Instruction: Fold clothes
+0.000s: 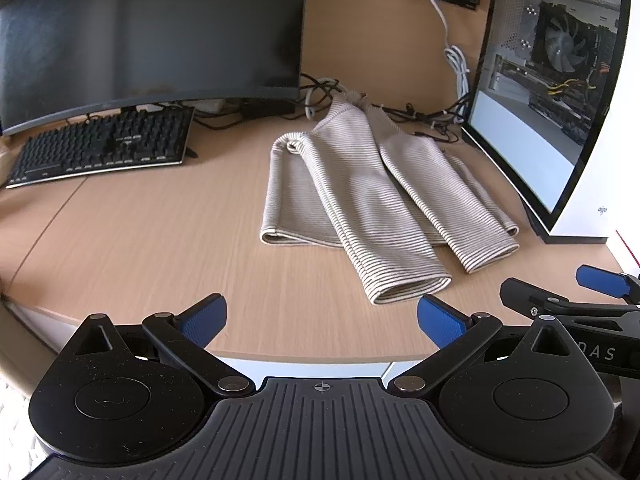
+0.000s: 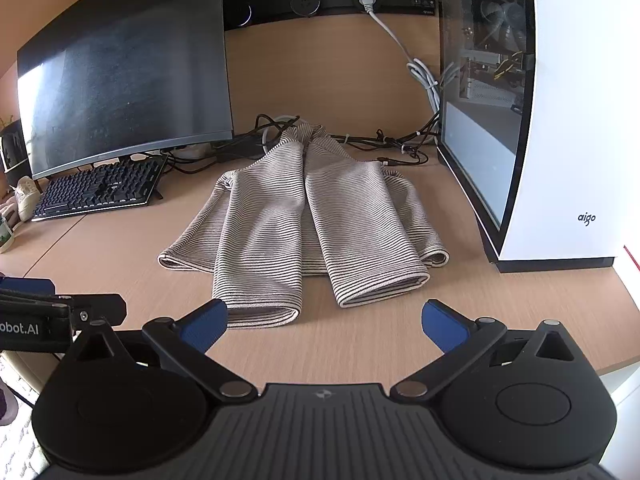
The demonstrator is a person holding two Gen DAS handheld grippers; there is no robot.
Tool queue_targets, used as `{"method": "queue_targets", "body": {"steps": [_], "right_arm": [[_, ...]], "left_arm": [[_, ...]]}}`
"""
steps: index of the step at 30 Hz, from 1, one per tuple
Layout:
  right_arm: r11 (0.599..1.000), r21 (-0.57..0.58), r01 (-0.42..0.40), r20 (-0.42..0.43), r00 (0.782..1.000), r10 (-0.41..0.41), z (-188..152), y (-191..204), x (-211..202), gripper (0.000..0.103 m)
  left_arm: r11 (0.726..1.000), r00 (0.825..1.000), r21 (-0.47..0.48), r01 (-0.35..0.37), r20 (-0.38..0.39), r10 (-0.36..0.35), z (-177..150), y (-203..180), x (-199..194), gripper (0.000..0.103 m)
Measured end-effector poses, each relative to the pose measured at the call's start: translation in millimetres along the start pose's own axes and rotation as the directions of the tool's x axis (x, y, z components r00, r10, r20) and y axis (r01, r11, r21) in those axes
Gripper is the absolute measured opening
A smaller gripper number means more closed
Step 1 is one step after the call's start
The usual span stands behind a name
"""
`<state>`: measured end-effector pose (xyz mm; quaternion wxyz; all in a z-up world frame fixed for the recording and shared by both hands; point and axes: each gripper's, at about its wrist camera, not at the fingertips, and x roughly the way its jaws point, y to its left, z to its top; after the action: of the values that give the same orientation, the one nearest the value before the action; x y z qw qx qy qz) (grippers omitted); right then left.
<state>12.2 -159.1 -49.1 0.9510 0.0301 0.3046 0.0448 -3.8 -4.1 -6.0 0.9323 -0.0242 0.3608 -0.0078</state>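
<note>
A striped top (image 1: 360, 184) is lying on the tabletop (image 1: 160, 248), between a dark monitor (image 1: 152, 32) on the left and a white computer case (image 1: 592, 120) on the right. Both sleeves are lying folded over the body, their cuffs pointing toward the near edge; in the right wrist view the two sleeves (image 2: 312, 220) are running side by side, with the hem showing beyond them on each side. The collar end is lying against a tangle of cables (image 2: 280, 128) at the back.

The left tongs (image 1: 322, 320) are hovering over the near edge of the tabletop, spread wide and holding nothing, with the nearer cuff just ahead of the blue pads (image 1: 204, 320). The right tongs (image 2: 324, 322) are likewise gaping wide and empty, the left pad sitting just beside the cuff of the left-hand sleeve; whether it is touching the cloth is unclear.

A black keyboard (image 1: 104, 148) is sitting under the monitor, well apart from the top. A white cord (image 2: 416, 64) is hanging from a wall socket behind the case.
</note>
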Motion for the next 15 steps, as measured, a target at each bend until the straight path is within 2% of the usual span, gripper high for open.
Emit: {"method": "queue_targets", "body": {"steps": [15], "right_arm": [[1.0, 0.003, -0.015, -0.021, 1.0, 0.015, -1.3, -4.7, 4.1, 0.103]], "left_arm": [[1.0, 1.0, -0.013, -0.003, -0.02, 0.003, 1.8, -0.7, 7.4, 0.103]]}}
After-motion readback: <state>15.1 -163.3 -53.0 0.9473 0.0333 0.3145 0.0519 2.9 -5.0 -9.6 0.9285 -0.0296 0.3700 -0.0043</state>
